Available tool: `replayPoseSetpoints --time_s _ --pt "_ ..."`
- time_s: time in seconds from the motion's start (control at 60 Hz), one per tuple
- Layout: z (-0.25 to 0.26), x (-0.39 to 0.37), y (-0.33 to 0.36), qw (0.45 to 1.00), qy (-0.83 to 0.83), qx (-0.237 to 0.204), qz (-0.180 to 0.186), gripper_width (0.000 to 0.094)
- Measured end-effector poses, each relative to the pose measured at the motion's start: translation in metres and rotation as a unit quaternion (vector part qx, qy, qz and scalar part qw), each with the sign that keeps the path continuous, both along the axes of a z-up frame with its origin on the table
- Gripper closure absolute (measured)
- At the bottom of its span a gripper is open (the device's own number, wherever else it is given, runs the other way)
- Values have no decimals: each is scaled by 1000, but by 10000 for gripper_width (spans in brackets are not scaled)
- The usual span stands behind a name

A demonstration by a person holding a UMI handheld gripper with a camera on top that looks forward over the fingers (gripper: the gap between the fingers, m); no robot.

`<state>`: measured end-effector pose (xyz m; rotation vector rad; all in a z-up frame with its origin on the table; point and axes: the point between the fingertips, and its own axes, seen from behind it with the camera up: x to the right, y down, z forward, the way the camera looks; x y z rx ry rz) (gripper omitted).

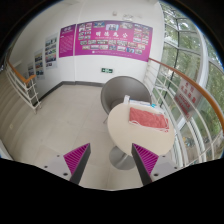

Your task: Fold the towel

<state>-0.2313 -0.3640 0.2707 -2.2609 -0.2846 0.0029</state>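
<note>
Interior hall with a pale tiled floor (55, 125), glazed walls and a railing at both sides, and a far wall (105, 62) hung with magenta posters (105, 38).

Nearest the camera: the tool (110, 158), seen from behind along its two fingers, each with a magenta pad (76, 156) on its inner face. The fingers are spread wide with only floor and worktop edge showing in the gap; nothing is pinched.

Just ahead of the fingers, nearer the one toward the railing: a small round white worktop (122, 128). The towel (151, 117) lies on its far half, a reddish, patterned cloth, spread flat or nearly so; whether it is already part folded cannot be told. A small light-coloured item sits at its far edge, too small to identify.

Beyond the worktop: a grey rounded chair back (118, 92), then the poster wall.

Handling, as a judgement: the towel looks light, soft and limp, so it will sag and drape when lifted, and it may slide on the smooth top. A corner or the near hem is the sensible place to take hold, pinching a single layer so that edge can be carried over to the opposite one.

Pose: the tool is held raised and level, well short of the towel, pointing toward the worktop from slightly above. The holding hand is not visible.
</note>
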Motion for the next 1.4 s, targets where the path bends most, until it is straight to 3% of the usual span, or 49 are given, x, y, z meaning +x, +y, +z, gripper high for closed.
replayPoseSetpoints --time_s 0.217,0.333,0.5,0.65,0.833,0.9,0.967,1.033,1.133,1.3,1.4 --pt "-47 22 15 999 1 -35 -21 79" --pt "-87 53 57 999 -1 -30 -43 78" --pt "-128 89 175 998 2 3 -70 74" --pt "-167 102 304 997 -9 38 -73 73" --pt "-236 112 422 997 -29 24 -68 119" --pt "-262 112 439 998 -37 5 -58 184" --pt "-281 114 449 998 -41 -9 -47 325" --pt "-283 114 453 998 -42 -1 -39 512" --pt "-284 123 454 997 -71 0 -35 872" --pt "-278 107 450 999 -26 -19 -28 890" --pt "-234 70 441 997 73 -22 -15 890"
